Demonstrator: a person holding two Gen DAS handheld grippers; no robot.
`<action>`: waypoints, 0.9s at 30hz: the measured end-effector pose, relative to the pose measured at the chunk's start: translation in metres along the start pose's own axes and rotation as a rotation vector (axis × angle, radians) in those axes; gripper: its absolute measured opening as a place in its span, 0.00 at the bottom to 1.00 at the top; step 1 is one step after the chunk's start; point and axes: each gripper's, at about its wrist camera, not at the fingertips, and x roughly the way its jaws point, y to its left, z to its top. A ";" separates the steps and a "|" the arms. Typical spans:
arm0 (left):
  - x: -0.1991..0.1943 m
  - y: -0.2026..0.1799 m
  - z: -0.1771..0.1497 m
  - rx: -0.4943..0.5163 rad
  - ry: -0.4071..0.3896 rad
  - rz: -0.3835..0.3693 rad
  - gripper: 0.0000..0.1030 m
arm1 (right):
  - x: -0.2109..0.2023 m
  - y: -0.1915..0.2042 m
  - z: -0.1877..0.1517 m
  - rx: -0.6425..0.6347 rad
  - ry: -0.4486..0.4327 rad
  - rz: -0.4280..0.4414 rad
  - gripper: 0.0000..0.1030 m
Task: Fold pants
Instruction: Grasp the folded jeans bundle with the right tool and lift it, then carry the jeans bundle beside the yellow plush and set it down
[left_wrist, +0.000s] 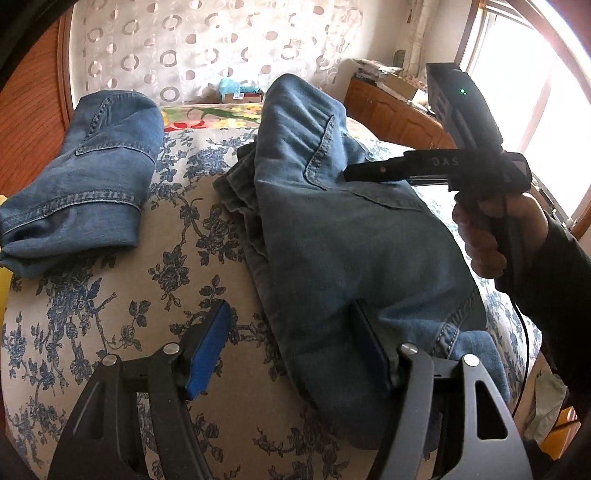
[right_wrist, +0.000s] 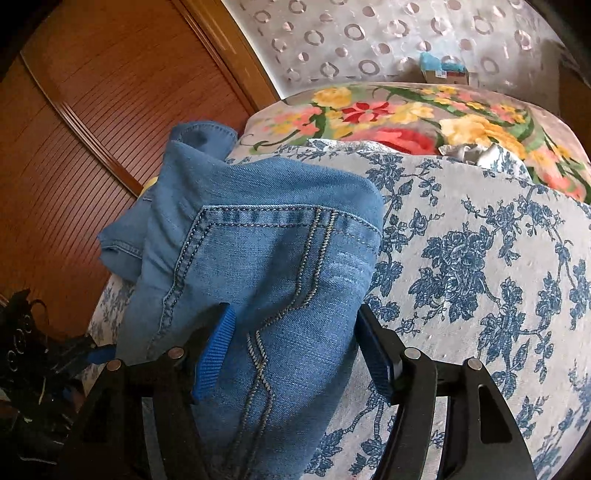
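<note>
Fold pants: 2 denim bundles seen on the bed, fold judged nearly complete.

In the left wrist view, 1 folded pair (left_wrist: 332, 236) is seen lying on the floral bedsheet (left_wrist: 110, 332), with a 2nd denim bundle (left_wrist: 81, 184) well apart at the far left. The left gripper (left_wrist: 295, 350) is held with fingers spread, 1 pad at the near edge of the folded pair and nothing pinched. The right gripper (left_wrist: 384, 171) is seen hovering over that pair. In the right wrist view, the right gripper (right_wrist: 295, 354) is spread, denim (right_wrist: 266, 258) lying between the pads, apparently unpressed; which bundle this is cannot be told. Only smoothing or stacking is judged left. The bright floral blanket (right_wrist: 406, 114) is shown fully only here; the window (left_wrist: 535, 92) only in the left view.
</note>
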 end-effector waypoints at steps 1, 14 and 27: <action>0.001 0.000 -0.001 -0.001 0.000 0.000 0.66 | -0.001 0.002 -0.002 0.000 -0.001 0.000 0.63; -0.005 0.008 -0.002 -0.032 -0.012 0.002 0.66 | -0.046 0.041 -0.009 -0.011 -0.164 -0.001 0.19; -0.080 0.047 0.023 -0.096 -0.243 -0.022 0.66 | -0.115 0.149 0.026 -0.256 -0.280 -0.045 0.16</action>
